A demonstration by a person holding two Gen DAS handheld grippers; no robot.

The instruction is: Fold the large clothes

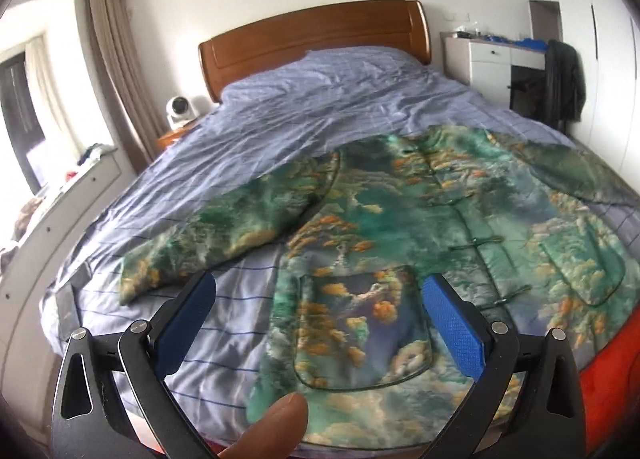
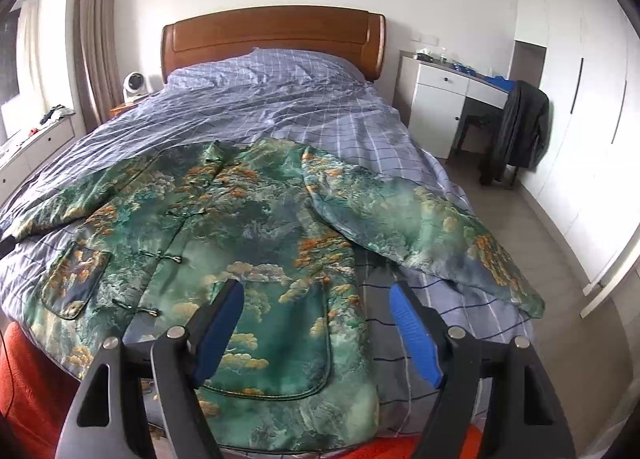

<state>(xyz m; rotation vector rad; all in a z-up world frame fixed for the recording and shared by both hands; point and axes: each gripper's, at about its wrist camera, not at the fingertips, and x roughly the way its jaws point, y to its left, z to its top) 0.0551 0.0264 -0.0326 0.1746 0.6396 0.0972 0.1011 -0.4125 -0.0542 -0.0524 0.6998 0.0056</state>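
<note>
A large green jacket (image 1: 400, 227) printed with orange and cream clouds and trees lies spread face up on the bed, front buttoned with knot fasteners, both sleeves stretched out to the sides. In the left wrist view my left gripper (image 1: 316, 287) hangs above its lower left pocket, blue pads wide apart and nothing between them. In the right wrist view the same jacket (image 2: 240, 227) fills the near bed, and my right gripper (image 2: 316, 295) hovers open over its lower right hem, empty. A fingertip (image 1: 272, 427) shows at the bottom of the left view.
The bed has a blue checked cover (image 2: 260, 107) and a wooden headboard (image 2: 272, 35). A white desk (image 2: 444, 99) and a chair draped with a dark garment (image 2: 520, 131) stand to the right. A small white fan (image 2: 134, 85) sits left of the headboard. Red fabric (image 2: 32, 399) hangs at the bed's near edge.
</note>
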